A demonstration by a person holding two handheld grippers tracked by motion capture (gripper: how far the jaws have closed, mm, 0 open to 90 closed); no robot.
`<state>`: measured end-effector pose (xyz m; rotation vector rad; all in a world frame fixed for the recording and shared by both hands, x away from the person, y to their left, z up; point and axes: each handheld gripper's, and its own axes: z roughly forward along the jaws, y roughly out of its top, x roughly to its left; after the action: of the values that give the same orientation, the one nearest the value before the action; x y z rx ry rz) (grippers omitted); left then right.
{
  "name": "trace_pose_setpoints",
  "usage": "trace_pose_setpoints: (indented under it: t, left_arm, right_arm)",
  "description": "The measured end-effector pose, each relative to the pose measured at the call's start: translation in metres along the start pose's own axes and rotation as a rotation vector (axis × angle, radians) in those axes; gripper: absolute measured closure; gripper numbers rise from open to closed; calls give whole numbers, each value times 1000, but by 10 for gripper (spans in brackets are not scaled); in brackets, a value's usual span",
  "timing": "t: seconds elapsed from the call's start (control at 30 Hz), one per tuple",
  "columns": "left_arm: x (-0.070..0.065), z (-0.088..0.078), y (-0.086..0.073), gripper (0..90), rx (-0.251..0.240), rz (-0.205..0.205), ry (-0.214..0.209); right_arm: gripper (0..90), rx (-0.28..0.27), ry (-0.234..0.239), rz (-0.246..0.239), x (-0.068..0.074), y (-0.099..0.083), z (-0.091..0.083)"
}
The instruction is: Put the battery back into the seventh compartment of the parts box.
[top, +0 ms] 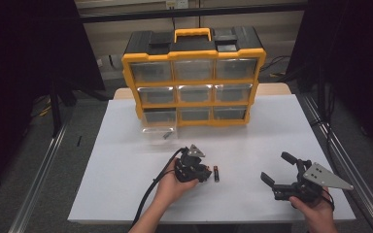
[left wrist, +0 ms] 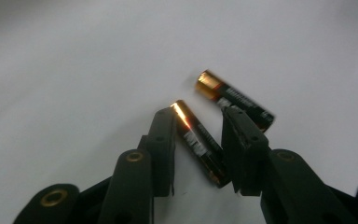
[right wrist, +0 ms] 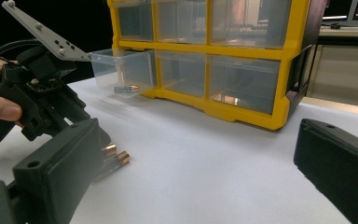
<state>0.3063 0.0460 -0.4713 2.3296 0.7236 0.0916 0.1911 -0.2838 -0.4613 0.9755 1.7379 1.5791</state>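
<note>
Here the left gripper [left wrist: 198, 135] had its jaws narrowed around one battery [left wrist: 198, 142], seemingly touching it, a second battery [left wrist: 235, 99] lying at one o'clock, while the right gripper [top: 278, 169] stood wide open, empty.

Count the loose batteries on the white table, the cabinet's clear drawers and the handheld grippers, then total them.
Black-and-copper cylindrical batteries: 2
Clear plastic drawers of the yellow cabinet: 9
Black two-jaw tools, left gripper and right gripper: 2
Total: 13
</note>
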Motion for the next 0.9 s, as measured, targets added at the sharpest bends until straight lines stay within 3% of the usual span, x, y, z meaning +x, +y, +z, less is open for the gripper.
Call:
trace_pose_setpoints:
  t: [0.1, 0.2, 0.27, 0.37, 0.47, 0.5, 0.53, 0.6, 0.63, 0.67, 0.73, 0.77, 0.8, 0.83, 0.9]
  left_arm:
    - [5, 0, -3, 731, -26, -45, -6]
    - [6, -1, -2, 766, -14, -37, -2]
    - [7, -2, -2, 769, -6, -30, -2]
    - [9, -1, -2, 772, -16, -69, -15]
    - [15, -5, -1, 773, 4, -65, -28]
    - [15, -5, -2, 772, -12, -83, -20]
    - [18, -8, -1, 772, 7, -53, -17]
    - [17, -12, 1, 773, -4, -79, -15]
    - [20, -15, 2, 772, 5, -68, -29]
    - [20, -17, 3, 772, -15, -90, -35]
    - [23, -21, 6, 772, -8, -79, -37]
    - [23, -23, 7, 773, -20, -97, -32]
    - [25, -26, 9, 773, -15, -82, -34]
    - [25, -28, 10, 772, -33, -106, -43]
    - [27, -31, 13, 773, -34, -109, -43]
  right_arm:
    - [8, 0, -2, 4, 1, 0, 0]
    - [10, 0, -1, 5, 1, 0, 1]
    - [10, -1, -1, 4, 1, 0, 1]
    - [10, -1, 0, 2, 1, 0, 1]
    - [10, 2, -1, 2, 1, 0, 1]
    - [10, -1, 0, 2, 1, 0, 1]
    - [10, -1, 0, 2, 1, 0, 1]
    - [10, -1, 1, 3, 0, 0, 1]
    - [10, -1, 0, 4, 0, 0, 1]
    - [10, 0, -1, 4, 1, 0, 1]
    - [10, 1, -1, 0, 1, 0, 1]
    - [10, 1, -1, 0, 1, 0, 1]
    - [10, 2, -1, -1, 1, 0, 1]
    - [10, 2, -1, -1, 1, 0, 1]
    - [10, 0, -1, 3, 1, 0, 1]
